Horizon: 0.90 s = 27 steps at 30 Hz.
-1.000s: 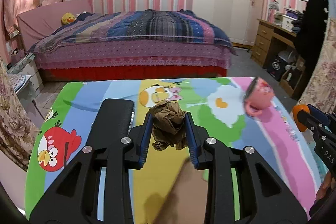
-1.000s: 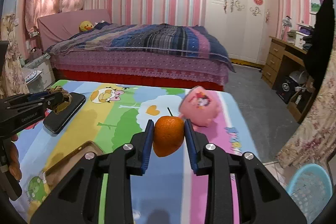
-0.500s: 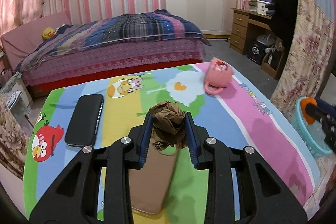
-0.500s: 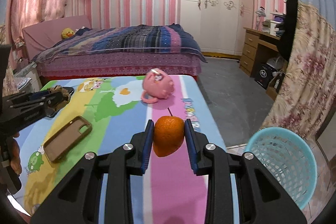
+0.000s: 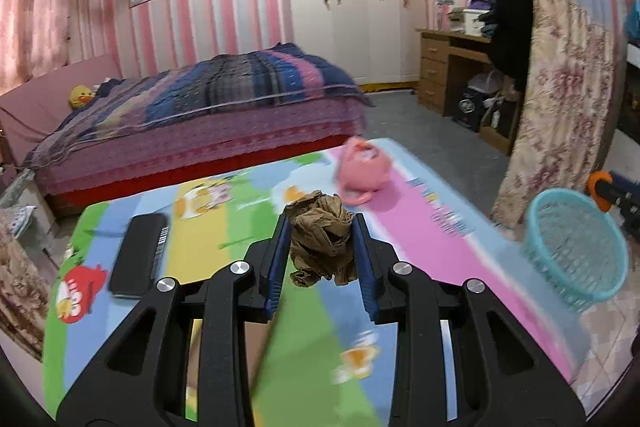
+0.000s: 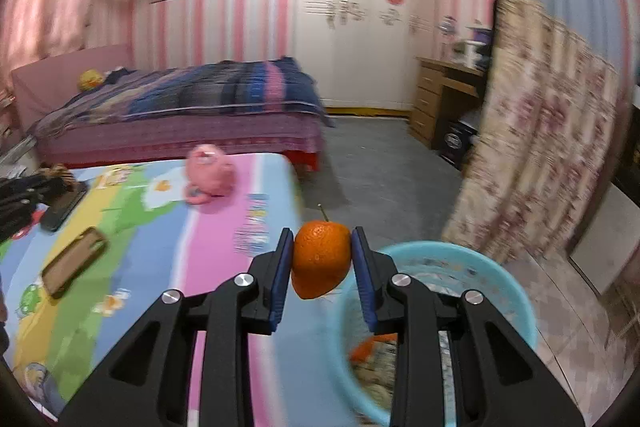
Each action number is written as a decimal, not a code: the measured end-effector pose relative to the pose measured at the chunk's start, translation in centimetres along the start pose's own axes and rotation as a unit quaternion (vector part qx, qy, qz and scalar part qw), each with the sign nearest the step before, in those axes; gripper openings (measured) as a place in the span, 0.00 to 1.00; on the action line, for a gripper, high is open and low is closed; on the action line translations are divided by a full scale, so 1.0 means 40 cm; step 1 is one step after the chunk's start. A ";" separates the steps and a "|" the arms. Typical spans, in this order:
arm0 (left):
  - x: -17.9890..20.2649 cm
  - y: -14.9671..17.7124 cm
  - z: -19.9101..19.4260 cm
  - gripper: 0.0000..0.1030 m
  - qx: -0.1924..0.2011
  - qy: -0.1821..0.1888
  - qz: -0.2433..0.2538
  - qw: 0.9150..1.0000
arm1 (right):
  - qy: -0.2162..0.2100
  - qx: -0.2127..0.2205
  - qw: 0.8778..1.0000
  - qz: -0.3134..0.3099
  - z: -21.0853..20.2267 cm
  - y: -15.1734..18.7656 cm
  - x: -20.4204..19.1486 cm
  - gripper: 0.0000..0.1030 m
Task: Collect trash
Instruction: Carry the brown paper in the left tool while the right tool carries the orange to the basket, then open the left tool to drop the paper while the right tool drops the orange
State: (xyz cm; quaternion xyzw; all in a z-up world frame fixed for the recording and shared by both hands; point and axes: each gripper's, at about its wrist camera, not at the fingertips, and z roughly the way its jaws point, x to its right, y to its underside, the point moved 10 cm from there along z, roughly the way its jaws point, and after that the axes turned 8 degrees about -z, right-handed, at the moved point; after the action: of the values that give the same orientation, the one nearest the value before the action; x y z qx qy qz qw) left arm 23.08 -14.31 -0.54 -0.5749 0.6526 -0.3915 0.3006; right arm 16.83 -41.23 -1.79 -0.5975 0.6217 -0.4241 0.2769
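Note:
My left gripper (image 5: pixel 320 243) is shut on a crumpled brown paper wad (image 5: pixel 322 239), held above the cartoon-print table (image 5: pixel 420 235). My right gripper (image 6: pixel 322 259) is shut on an orange peel (image 6: pixel 320 259) with a short stem, at the table's right edge and partly over the turquoise mesh basket (image 6: pixel 500 283). The basket holds some scraps, among them an orange piece (image 6: pixel 372 347). From the left wrist view the basket (image 5: pixel 576 247) stands on the floor to the right of the table, with the right gripper's orange load (image 5: pixel 598 183) just beyond it.
On the table lie a pink pig mug (image 5: pixel 362 171), a black phone (image 5: pixel 140 255) and a brown phone case (image 6: pixel 74 263). A floral curtain (image 6: pixel 532 131) hangs right of the basket. A bed (image 5: pixel 208 115), a wardrobe and a desk stand behind.
Both grippers have swung to the right with their loads. The basket has come into the left wrist view, and the right gripper has come from over the table to the basket's rim.

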 end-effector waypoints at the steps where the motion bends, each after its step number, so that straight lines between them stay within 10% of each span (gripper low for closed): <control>1: 0.027 -0.005 0.001 0.29 0.001 0.009 0.000 1.000 | 0.011 -0.006 1.000 0.009 0.003 0.015 0.038 0.29; 13: 0.491 0.062 0.067 0.30 -0.012 0.120 0.064 0.991 | 0.047 -0.013 0.996 0.072 0.028 0.081 0.253 0.29; 27: 0.749 0.157 0.155 0.33 -0.077 0.208 0.083 0.972 | 0.083 -0.017 0.989 0.124 0.023 0.121 0.378 0.29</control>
State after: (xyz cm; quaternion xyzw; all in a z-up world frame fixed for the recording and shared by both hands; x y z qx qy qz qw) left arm 20.32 -44.65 -7.35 -0.4459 0.7744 -0.4247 0.1452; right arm 13.14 -56.53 -3.95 -0.4829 0.7190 -0.4240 0.2647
